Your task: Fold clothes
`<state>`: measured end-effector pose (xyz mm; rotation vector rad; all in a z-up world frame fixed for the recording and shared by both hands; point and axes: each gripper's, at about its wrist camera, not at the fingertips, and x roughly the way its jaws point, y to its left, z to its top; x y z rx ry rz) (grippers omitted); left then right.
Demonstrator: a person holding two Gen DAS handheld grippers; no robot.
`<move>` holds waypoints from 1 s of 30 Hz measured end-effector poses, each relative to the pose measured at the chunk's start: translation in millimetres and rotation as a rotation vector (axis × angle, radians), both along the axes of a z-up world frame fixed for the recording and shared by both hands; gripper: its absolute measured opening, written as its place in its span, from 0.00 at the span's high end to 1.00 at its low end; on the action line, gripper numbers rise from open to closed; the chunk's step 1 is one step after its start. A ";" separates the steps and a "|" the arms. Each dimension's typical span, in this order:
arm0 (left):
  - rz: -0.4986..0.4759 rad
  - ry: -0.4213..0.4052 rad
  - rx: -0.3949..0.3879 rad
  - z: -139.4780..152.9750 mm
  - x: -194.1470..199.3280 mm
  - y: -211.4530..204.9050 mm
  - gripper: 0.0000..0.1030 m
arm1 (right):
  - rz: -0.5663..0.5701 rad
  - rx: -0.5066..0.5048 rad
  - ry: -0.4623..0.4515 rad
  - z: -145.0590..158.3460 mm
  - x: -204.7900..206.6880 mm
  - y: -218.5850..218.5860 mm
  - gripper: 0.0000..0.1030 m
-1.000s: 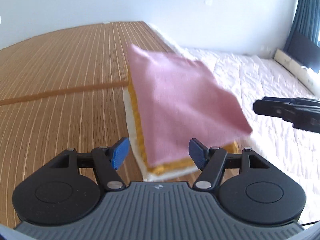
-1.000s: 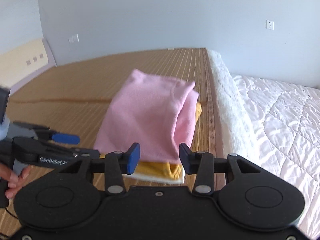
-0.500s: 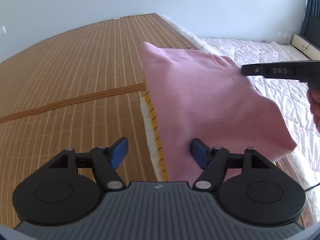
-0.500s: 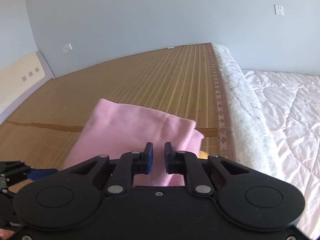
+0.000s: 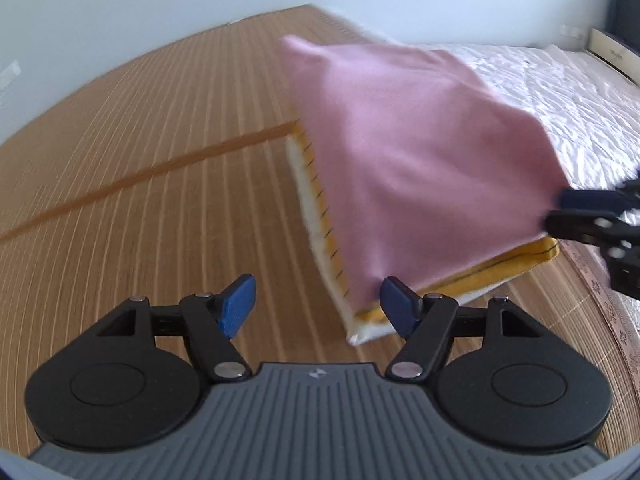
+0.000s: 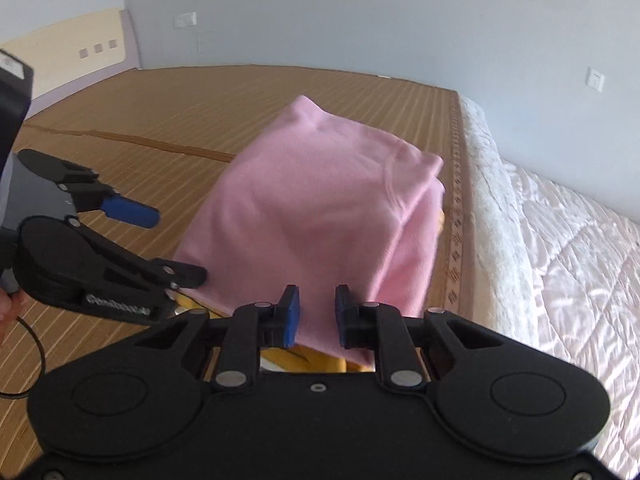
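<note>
A folded pink garment [image 5: 420, 160] lies on top of a yellow striped garment [image 5: 516, 262] and a white one [image 5: 308, 200], stacked on the bamboo mat. My left gripper [image 5: 318, 307] is open at the stack's near corner, its right pad beside the pink edge and nothing pinched. In the right wrist view the left gripper [image 6: 180, 245] reaches in from the left. My right gripper [image 6: 316, 316] is at the pink garment's [image 6: 320, 208] near edge. Its jaws are opening, a narrow gap apart, with pink cloth between them. In the left wrist view the right gripper [image 5: 576, 210] sits at the pink garment's right corner.
The bamboo mat [image 5: 140, 160] spreads to the left and far side. A white quilt [image 6: 580, 260] with a fluffy border runs along the right. A pale headboard [image 6: 68, 52] stands against the far left wall. A person's hand [image 6: 8, 304] and a cable show at the left edge.
The right gripper closed on the pink garment and raised its edge, then came down with it; its jaws now stand slightly apart. The left gripper dipped toward the stack, still open.
</note>
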<state>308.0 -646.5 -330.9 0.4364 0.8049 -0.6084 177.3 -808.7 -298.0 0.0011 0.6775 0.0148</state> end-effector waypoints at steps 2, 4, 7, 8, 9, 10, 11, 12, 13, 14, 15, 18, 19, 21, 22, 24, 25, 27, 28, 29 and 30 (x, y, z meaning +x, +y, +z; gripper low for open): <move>0.042 0.013 0.022 0.9 -12.1 13.0 0.28 | -0.063 -0.016 0.044 -3.8 -16.7 2.3 0.80; 0.074 0.043 0.019 4.6 -26.9 23.8 0.28 | -0.108 0.029 0.082 -4.3 -34.3 7.6 0.80; 0.091 0.076 0.014 13.7 -52.1 38.7 0.26 | -0.157 0.100 0.088 8.2 -65.3 29.6 0.79; 0.091 0.093 0.008 16.6 -60.7 45.1 0.25 | -0.173 0.109 0.084 15.3 -76.7 38.0 0.78; 0.091 0.112 0.002 19.2 -69.2 52.0 0.21 | -0.189 0.122 0.076 22.6 -89.0 46.1 0.76; 0.096 0.129 -0.004 21.6 -77.1 59.3 0.18 | -0.206 0.134 0.068 29.5 -100.3 53.6 0.72; 0.104 0.139 -0.011 23.9 -85.0 67.0 0.18 | -0.222 0.138 0.062 35.6 -110.5 61.0 0.66; 0.103 0.143 -0.017 25.7 -92.8 73.6 0.18 | -0.236 0.136 0.059 41.5 -120.2 68.6 0.64; 0.099 0.146 -0.023 27.3 -100.6 79.5 0.17 | -0.248 0.129 0.057 45.8 -128.9 76.1 0.64; 0.091 0.149 -0.030 28.8 -108.3 84.8 0.16 | -0.258 0.122 0.056 49.4 -137.4 82.2 0.63; 0.083 0.151 -0.037 30.4 -115.9 89.7 0.16 | -0.266 0.118 0.055 53.0 -146.1 87.6 0.62; 0.039 0.145 -0.062 35.0 -138.6 99.3 0.16 | -0.281 0.109 0.049 61.0 -171.2 101.5 0.56; 0.026 0.141 -0.064 36.1 -144.8 100.0 0.15 | -0.284 0.107 0.049 62.4 -178.3 104.3 0.56; 0.006 0.136 -0.068 39.0 -158.3 102.3 0.15 | -0.290 0.105 0.050 64.7 -192.1 109.7 0.56; -0.003 0.141 -0.072 40.0 -165.0 103.4 0.15 | -0.297 0.106 0.050 65.7 -199.6 111.8 0.56; -0.024 0.155 -0.072 40.6 -177.2 104.9 0.15 | -0.306 0.108 0.050 67.1 -215.6 115.9 0.56; -0.029 0.156 -0.070 41.1 -184.2 106.2 0.15 | -0.310 0.110 0.051 67.5 -223.5 117.9 0.56; -0.038 0.144 -0.056 42.2 -200.2 109.1 0.15 | -0.313 0.119 0.053 67.1 -238.8 122.5 0.56; -0.037 0.132 -0.046 42.9 -208.6 111.1 0.15 | -0.315 0.124 0.054 66.8 -246.4 124.9 0.56; -0.033 0.119 -0.040 43.8 -216.7 113.7 0.15 | -0.313 0.128 0.060 66.5 -253.3 127.5 0.56; -0.032 0.109 -0.035 44.4 -224.9 115.9 0.15 | -0.310 0.130 0.066 66.5 -258.9 129.8 0.56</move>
